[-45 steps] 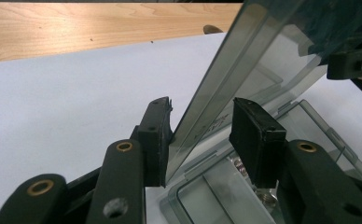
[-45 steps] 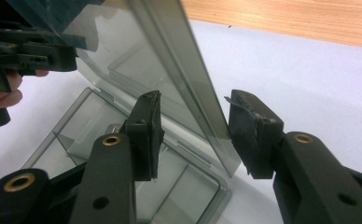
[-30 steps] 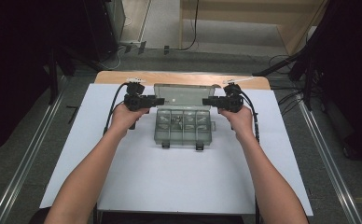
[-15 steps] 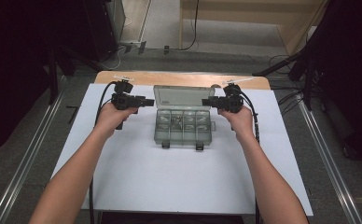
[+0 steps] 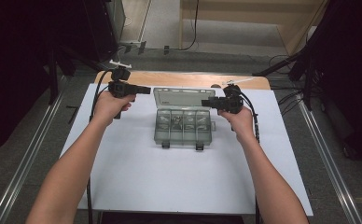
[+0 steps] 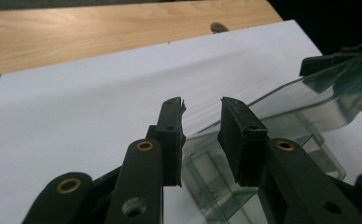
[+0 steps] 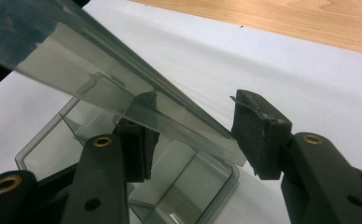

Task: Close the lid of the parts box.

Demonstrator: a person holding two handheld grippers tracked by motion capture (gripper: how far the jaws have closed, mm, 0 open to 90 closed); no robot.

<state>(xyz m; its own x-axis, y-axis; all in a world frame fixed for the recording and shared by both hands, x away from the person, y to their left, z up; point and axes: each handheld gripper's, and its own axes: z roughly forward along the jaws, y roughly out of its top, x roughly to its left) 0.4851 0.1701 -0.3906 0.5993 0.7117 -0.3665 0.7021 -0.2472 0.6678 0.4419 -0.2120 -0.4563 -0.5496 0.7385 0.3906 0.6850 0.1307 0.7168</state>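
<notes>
A clear plastic compartment box (image 5: 184, 127) sits mid-table with its lid (image 5: 181, 97) raised at the back. Small parts lie in its compartments. My left gripper (image 5: 146, 89) hovers left of the lid, apart from it. Its jaws (image 6: 200, 105) have just been closing, and a gap with nothing in it stays between the pads; the box (image 6: 226, 186) lies beyond them. My right gripper (image 5: 205, 102) is at the lid's right end. Its jaws (image 7: 195, 98) have just been opening, and the lid (image 7: 76, 60) runs between them without being pinched, over the box (image 7: 184, 186).
A white sheet (image 5: 123, 177) covers the table, and bare wood (image 5: 170, 78) shows along the far edge. Two latches (image 5: 165, 145) hang at the box's front. Metal rails (image 5: 25, 168) run along the floor on both sides. Cables trail from both grippers.
My left gripper has drawn back to the left and upward, away from the lid, and its jaws have narrowed. The right hand and the box have stayed put.
</notes>
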